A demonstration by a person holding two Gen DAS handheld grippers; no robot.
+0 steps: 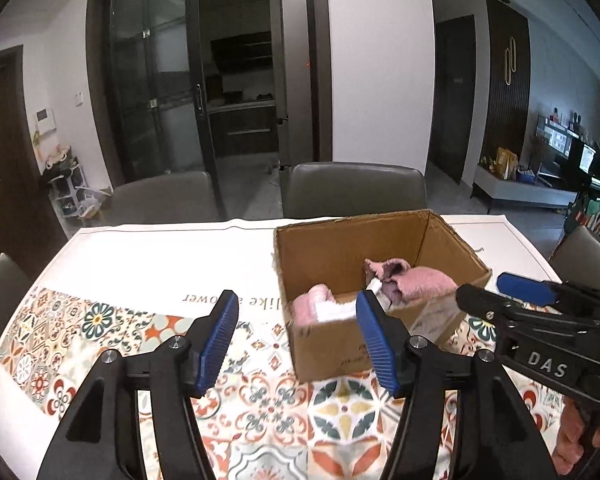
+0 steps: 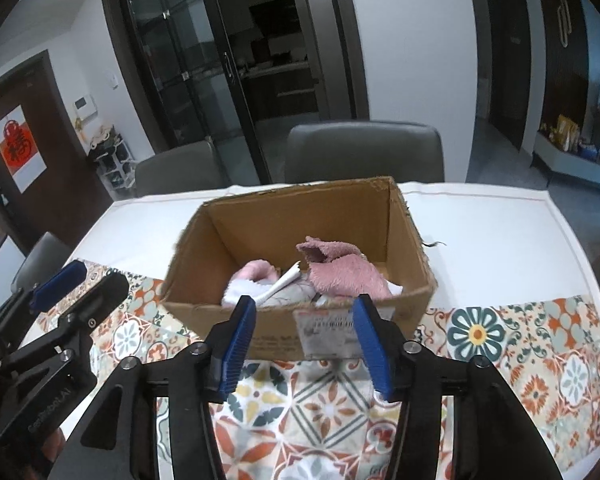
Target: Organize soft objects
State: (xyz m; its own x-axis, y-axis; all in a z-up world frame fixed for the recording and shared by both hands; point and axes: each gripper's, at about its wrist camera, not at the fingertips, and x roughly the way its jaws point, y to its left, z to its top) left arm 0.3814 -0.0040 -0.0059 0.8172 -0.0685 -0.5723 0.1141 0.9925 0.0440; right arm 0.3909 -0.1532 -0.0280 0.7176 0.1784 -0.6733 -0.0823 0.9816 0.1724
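Soft cloths lie inside the cardboard box, both claws empty in front of it.

Pink fuzzy cloth point(image 2: 342, 276) rests in the cardboard box point(image 2: 284, 336) beside a paler pink-and-white cloth point(image 2: 252, 280), both below the box rim. The box stands on the patterned desk point(image 2: 540, 344). Just in front of the box, the right claw point(image 2: 306, 342) hangs with its blue pads apart, nothing between them and touching nothing. Left of the box, the left claw point(image 1: 296, 340) is likewise parted and empty, over the desk.
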